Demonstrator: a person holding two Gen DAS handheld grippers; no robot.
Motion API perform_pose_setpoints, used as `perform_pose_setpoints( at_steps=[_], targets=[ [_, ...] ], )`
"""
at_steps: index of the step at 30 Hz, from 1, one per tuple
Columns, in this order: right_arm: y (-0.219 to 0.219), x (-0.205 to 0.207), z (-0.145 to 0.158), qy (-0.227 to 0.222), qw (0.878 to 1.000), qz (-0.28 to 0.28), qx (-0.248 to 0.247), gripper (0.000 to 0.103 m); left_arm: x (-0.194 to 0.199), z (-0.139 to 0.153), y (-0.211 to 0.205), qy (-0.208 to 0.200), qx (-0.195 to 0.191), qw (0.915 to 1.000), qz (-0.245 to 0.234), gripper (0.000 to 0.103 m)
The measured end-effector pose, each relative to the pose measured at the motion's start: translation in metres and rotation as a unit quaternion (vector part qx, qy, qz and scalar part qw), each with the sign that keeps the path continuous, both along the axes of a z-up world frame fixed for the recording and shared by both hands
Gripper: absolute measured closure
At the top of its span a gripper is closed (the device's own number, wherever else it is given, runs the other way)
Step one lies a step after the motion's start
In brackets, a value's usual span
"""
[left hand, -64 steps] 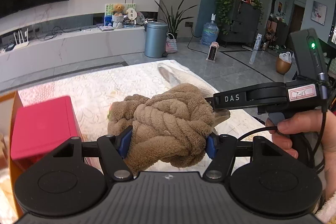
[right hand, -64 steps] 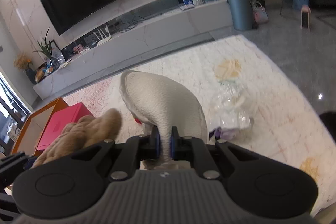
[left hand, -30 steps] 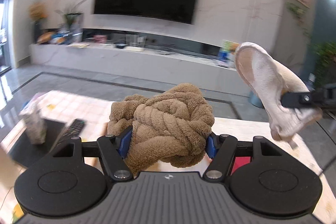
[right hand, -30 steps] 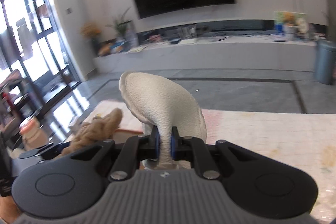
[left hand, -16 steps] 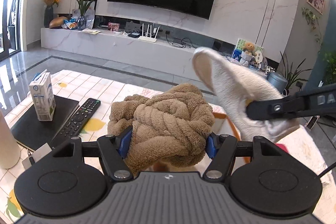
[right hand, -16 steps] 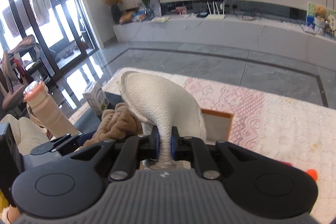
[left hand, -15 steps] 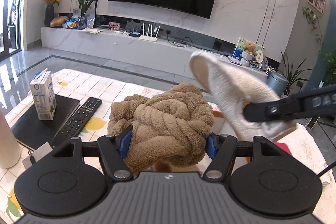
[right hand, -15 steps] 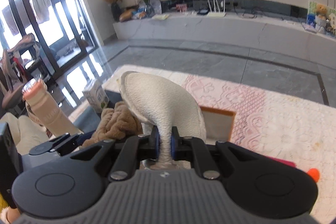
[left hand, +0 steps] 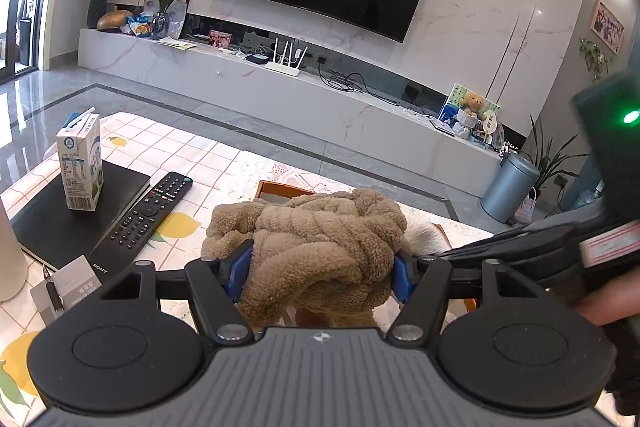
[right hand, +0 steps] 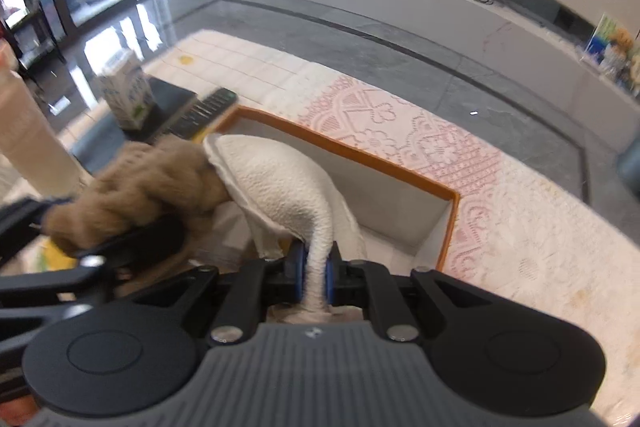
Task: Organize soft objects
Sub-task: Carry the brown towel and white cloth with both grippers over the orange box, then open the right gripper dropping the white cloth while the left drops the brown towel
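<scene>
My left gripper (left hand: 318, 269) is shut on a brown knotted plush toy (left hand: 320, 239), held above the near end of an orange-rimmed white box (left hand: 280, 185). My right gripper (right hand: 313, 273) is shut on a white soft slipper (right hand: 280, 187), held over the same box (right hand: 384, 167), beside the brown plush toy (right hand: 140, 183). In the left wrist view the right gripper's body shows at right and a bit of the white slipper (left hand: 420, 233) peeks out behind the plush toy.
On the table left of the box lie a black remote (left hand: 142, 217), a black notebook (left hand: 52, 211) with a milk carton (left hand: 80, 163) on it, a pen and a card (left hand: 66, 285). A white bottle (right hand: 28, 135) stands at the far left. Lace tablecloth (right hand: 500, 187) stretches to the right.
Both grippers have swung left and down with their loads and now hang over the orange-rimmed box. The slipper has dropped low, behind the plush toy.
</scene>
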State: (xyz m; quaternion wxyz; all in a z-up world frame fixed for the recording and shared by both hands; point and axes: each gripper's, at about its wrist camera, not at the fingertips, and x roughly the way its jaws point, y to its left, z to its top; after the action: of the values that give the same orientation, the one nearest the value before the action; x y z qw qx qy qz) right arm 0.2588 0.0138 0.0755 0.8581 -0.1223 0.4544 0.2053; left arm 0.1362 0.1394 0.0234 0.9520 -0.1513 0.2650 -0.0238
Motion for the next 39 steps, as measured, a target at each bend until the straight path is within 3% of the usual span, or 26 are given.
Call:
perform_pose_setpoints(
  at_steps=[8, 15, 20, 23, 24, 25, 27, 30, 35, 39],
  targets=[
    [0.018, 0.023, -0.042, 0.018, 0.997, -0.022, -0.069, 0.095, 0.001, -0.002, 0.016, 0.001, -0.040, 0.9992, -0.005, 0.027],
    [0.023, 0.033, -0.067, 0.018, 0.992, -0.036, -0.121, 0.095, 0.003, -0.004, 0.012, 0.003, -0.025, 0.9996, -0.010, 0.027],
    [0.025, 0.026, -0.088, 0.015, 0.986, 0.012, -0.166, 0.094, 0.004, -0.005, 0.006, 0.006, -0.005, 0.9998, -0.020, 0.027],
    [0.021, 0.017, -0.082, -0.013, 0.989, 0.023, -0.143, 0.081, 0.005, -0.004, 0.003, 0.005, 0.008, 0.9997, -0.025, 0.027],
    [0.019, 0.013, -0.079, -0.017, 0.991, 0.032, -0.131, 0.065, 0.005, -0.004, 0.003, 0.005, 0.009, 0.9996, -0.025, 0.027],
    [0.019, 0.010, -0.075, -0.026, 0.991, 0.036, -0.128, 0.042, 0.005, -0.004, 0.003, 0.004, 0.010, 0.9996, -0.025, 0.027],
    [0.019, 0.002, -0.067, -0.061, 0.986, 0.032, -0.150, 0.017, 0.004, -0.003, 0.002, 0.000, 0.010, 0.9996, -0.026, 0.027],
    [0.012, -0.013, -0.050, -0.103, 0.983, 0.048, -0.144, 0.016, 0.003, -0.001, 0.001, -0.005, 0.005, 0.9995, -0.030, 0.027],
    [-0.016, -0.032, -0.019, -0.182, 0.978, 0.006, -0.100, 0.006, 0.000, 0.002, -0.009, -0.016, 0.011, 0.9984, -0.053, 0.027],
    [-0.036, -0.040, -0.005, -0.184, 0.980, -0.026, -0.071, 0.005, 0.002, -0.004, -0.019, -0.013, 0.032, 0.9978, -0.057, 0.027]
  ],
)
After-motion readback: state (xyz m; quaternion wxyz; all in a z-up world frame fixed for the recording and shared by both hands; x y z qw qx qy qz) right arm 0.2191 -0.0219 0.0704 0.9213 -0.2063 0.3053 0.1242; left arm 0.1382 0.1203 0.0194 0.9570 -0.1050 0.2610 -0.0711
